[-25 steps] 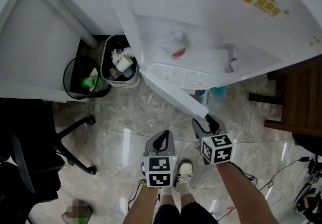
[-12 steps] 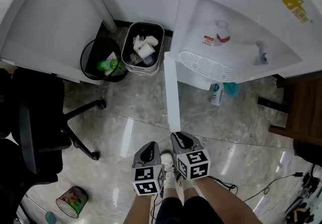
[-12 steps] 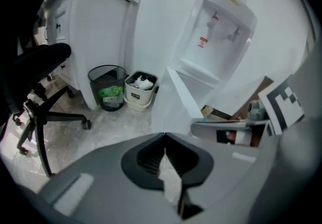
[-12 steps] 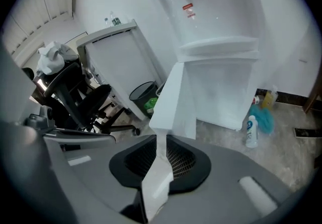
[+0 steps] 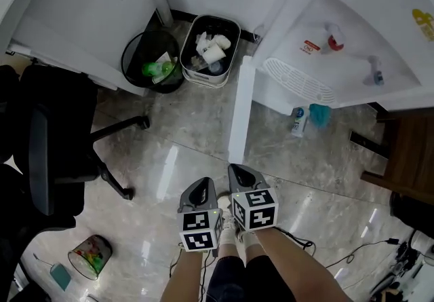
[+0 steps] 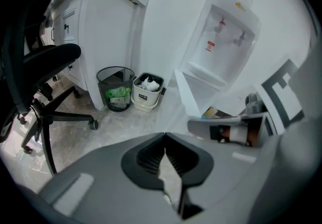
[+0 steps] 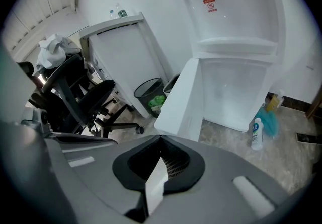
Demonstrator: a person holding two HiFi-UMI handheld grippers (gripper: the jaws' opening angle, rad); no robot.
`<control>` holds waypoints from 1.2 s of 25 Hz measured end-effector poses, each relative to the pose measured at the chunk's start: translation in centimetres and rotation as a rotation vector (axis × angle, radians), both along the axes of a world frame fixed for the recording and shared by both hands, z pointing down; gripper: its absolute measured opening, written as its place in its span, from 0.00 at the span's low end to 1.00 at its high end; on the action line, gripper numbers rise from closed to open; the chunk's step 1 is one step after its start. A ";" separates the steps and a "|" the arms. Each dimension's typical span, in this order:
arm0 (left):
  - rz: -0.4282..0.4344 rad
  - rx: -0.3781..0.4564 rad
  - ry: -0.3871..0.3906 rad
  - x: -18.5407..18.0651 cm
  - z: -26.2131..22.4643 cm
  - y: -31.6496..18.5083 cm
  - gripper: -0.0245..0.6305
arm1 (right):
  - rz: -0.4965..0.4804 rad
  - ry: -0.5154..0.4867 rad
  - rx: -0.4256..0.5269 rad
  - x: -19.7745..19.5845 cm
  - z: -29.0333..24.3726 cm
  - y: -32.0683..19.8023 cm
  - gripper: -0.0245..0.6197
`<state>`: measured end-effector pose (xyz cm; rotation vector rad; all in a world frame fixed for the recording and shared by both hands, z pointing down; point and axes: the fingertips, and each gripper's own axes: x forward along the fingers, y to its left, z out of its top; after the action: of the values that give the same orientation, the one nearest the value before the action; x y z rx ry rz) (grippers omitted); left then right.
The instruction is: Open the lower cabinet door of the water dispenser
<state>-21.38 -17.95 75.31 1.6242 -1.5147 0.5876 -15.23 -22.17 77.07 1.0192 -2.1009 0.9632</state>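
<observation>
**Head view: lower door swung wide, both grippers backed off**

The lower cabinet door (image 5: 241, 114) of the water dispenser (image 5: 339, 43) stands wide open, edge-on toward the person. A second ago it was only partly out, with the right gripper at its edge. The right gripper (image 5: 237, 168) now sits just short of the door's free end; its jaws have just been closing and are together, with nothing between them. The left gripper (image 5: 203, 183) is beside it, jaws together, empty. The black mesh bin (image 5: 150, 63) and white bin (image 5: 210, 49) stand left of the door.
</observation>
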 end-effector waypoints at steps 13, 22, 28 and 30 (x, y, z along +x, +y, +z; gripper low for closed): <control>0.124 -0.074 0.030 6.8 -7.9 2.9 0.05 | 0.074 0.043 -0.067 8.9 -9.3 6.4 0.03; 0.221 -0.102 0.031 9.9 -9.0 4.6 0.05 | 0.132 0.069 -0.103 12.4 -9.9 8.6 0.03; 0.233 -0.102 0.024 10.1 -8.5 4.3 0.05 | 0.151 0.061 -0.102 12.8 -9.6 8.4 0.03; 0.239 -0.102 0.022 10.3 -8.3 4.2 0.05 | 0.156 0.062 -0.105 12.9 -9.4 8.5 0.03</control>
<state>-11.08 -13.78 67.03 1.7384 -1.2617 0.7622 -2.37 -13.67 67.67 1.1566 -1.9223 1.0912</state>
